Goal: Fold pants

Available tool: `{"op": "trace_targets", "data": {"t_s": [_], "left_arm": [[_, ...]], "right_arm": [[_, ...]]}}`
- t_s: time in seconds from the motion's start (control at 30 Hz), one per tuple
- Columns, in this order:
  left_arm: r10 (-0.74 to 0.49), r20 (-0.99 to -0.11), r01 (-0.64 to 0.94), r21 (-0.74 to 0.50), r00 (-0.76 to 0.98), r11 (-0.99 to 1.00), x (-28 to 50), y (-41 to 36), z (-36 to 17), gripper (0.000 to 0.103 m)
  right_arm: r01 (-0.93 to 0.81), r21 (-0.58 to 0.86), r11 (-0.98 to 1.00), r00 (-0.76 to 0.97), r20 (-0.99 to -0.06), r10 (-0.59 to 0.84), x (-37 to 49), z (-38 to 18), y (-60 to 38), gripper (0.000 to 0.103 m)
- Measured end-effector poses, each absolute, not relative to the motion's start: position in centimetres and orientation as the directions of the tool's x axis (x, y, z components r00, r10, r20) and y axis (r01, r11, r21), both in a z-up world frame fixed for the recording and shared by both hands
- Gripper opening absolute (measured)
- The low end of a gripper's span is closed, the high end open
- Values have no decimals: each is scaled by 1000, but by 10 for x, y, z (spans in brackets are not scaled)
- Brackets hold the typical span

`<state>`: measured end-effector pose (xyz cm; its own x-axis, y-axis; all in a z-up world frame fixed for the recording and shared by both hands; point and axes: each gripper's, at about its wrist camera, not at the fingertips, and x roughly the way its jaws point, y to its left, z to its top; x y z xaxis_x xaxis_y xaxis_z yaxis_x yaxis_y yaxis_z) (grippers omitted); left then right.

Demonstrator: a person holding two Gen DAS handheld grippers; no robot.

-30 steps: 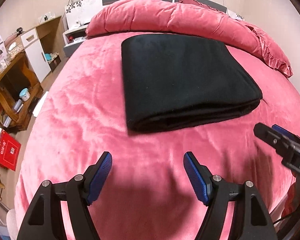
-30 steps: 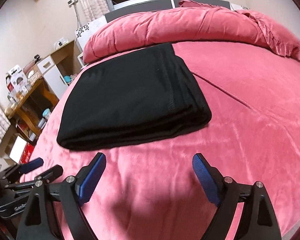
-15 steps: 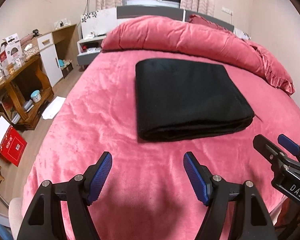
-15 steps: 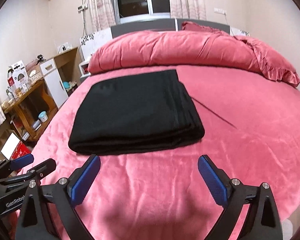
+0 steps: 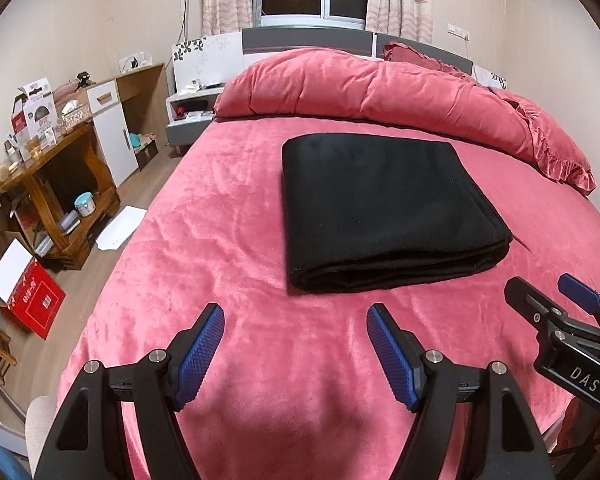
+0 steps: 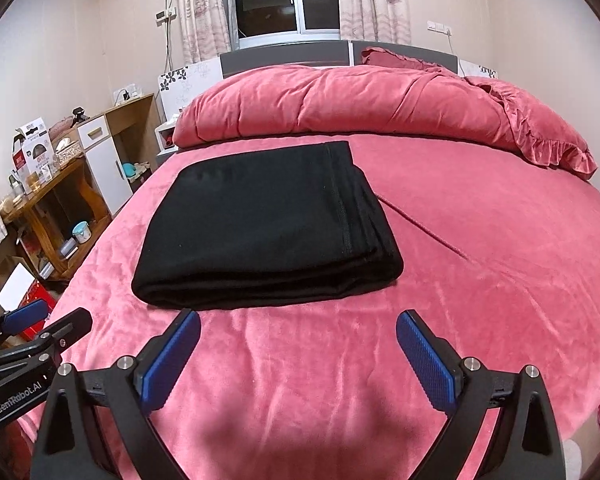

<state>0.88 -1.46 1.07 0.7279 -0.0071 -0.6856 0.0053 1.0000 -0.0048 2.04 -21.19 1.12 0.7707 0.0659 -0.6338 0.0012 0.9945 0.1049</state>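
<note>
both the left gripper (image 5: 296, 350) and right gripper (image 6: 298, 354) gape empty at frame bottom; the right's jaws have just been opening; a careless sweep could rumple the folded pants (image 5: 384, 204) at centre.

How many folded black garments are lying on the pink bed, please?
1: the folded black fabric pants lie mid-bed on the pink plush bedspread, ahead of both open grippers; none other shows.
</note>
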Motion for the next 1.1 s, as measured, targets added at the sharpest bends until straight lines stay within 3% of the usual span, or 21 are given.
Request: {"op": "trace_targets", "data": {"t_s": [1.1], "left_arm": [[-11,-679,8,-8,734,1000,3,-18,13,73]], "right_arm": [[1,131,991,757,-648,85,20,7,-213,99]]}}
